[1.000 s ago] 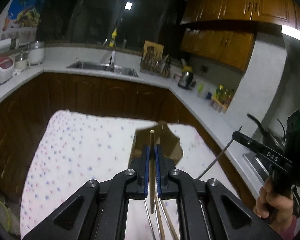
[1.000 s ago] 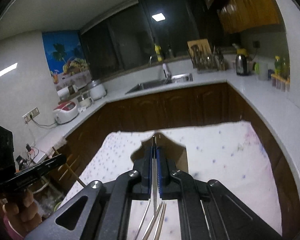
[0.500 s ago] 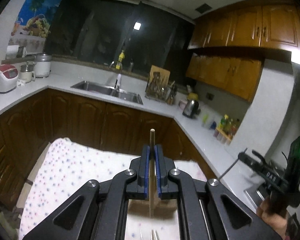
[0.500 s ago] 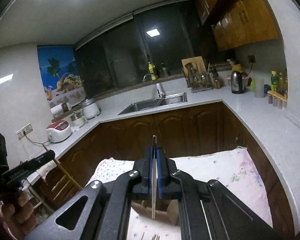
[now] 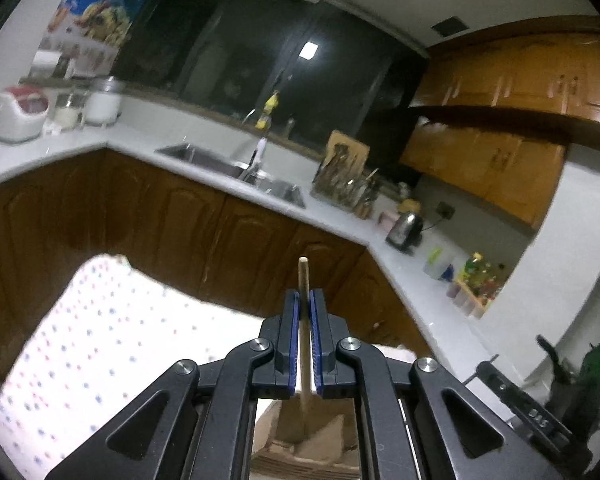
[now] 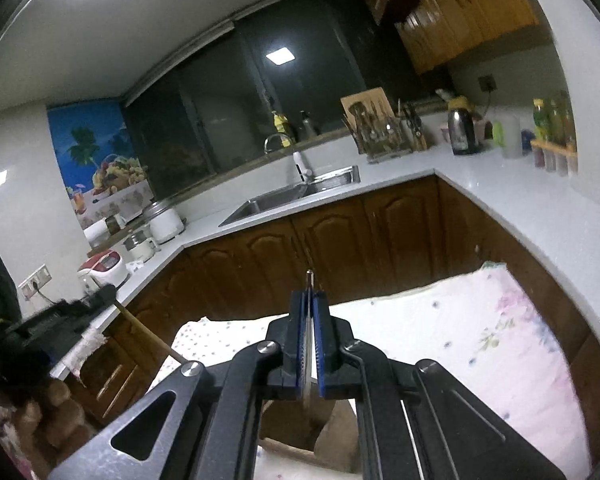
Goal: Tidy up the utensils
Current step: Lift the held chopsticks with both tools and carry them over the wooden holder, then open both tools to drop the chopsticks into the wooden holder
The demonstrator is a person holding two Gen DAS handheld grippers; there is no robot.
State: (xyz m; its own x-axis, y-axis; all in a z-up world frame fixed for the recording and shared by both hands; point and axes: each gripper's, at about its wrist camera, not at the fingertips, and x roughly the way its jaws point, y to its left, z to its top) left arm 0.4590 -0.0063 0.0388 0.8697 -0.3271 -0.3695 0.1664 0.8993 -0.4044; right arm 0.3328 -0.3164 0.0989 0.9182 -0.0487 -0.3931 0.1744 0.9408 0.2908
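Note:
My left gripper point(image 5: 304, 304) is shut on a wooden chopstick point(image 5: 303, 280) that stands upright between the blue pads, its lower end over a brown cardboard box point(image 5: 308, 436). My right gripper point(image 6: 309, 304) is shut on a thin metal utensil point(image 6: 309, 280), also upright, above the same box point(image 6: 332, 424). The left gripper shows at the left edge of the right wrist view point(image 6: 60, 316), with its chopstick point(image 6: 148, 332) slanting down. The right gripper shows at the lower right of the left wrist view point(image 5: 540, 408).
A table with a dotted white cloth point(image 5: 84, 340) lies below both grippers. Behind it run brown cabinets point(image 6: 340, 248) and a white counter with a sink point(image 6: 296, 196), a utensil rack point(image 6: 384, 132), a kettle point(image 6: 462, 128) and a rice cooker point(image 6: 104, 266).
Both grippers have risen and tilted upward, lifting the chopstick and the metal utensil; the box and table now sit lower in both views. The loose utensils seen below the jaws are out of view.

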